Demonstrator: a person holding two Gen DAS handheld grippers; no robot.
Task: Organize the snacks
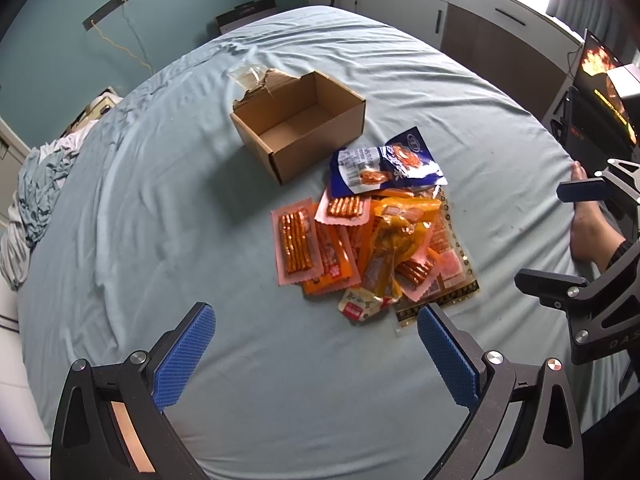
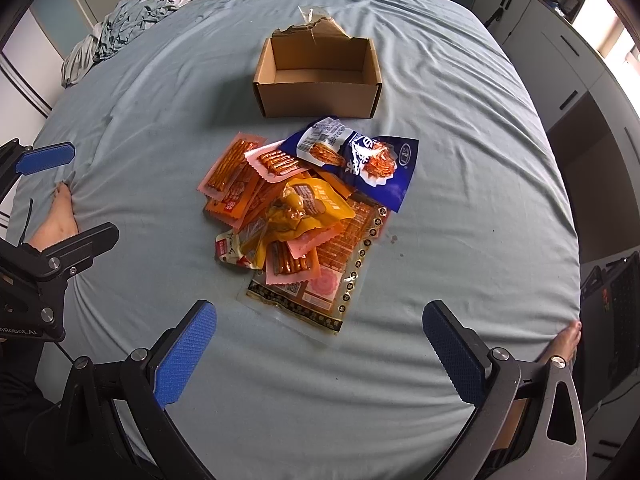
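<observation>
While both grippers hang wide open with nothing in them, I read this as the very start: every snack lies on the bed (image 2: 460, 240) and the cardboard box (image 2: 316, 80) is empty. The blue sheet is soft and rumpled, so I expect any downward press to sink in rather than give a firm pinch.

That box sits upright, mouth up, with a torn flap at its far side, just beyond the snack pile (image 2: 296, 216). I would leave it where it stands and carry packets the short way over its near wall.

At the bottom of the pile lies the large flat clear-and-gold packet (image 2: 320, 296), with others overlapping it. I would save it for last, since lifting it first would spill whatever rests on it.

Nearest the box, the blue packet (image 2: 380, 168) lies on top at the pile's far edge, so I judge it a fair first pick. The yellow packet (image 2: 304, 208) is crumpled and raised, an easy fold to pinch.

Flatter and harder are the pink stick packets (image 1: 296, 246); I would take them by a crimped edge.

My left gripper (image 1: 316, 352) and right gripper (image 2: 320, 352) both hover short of the pile, one to each side, so I would send in one at a time.
</observation>
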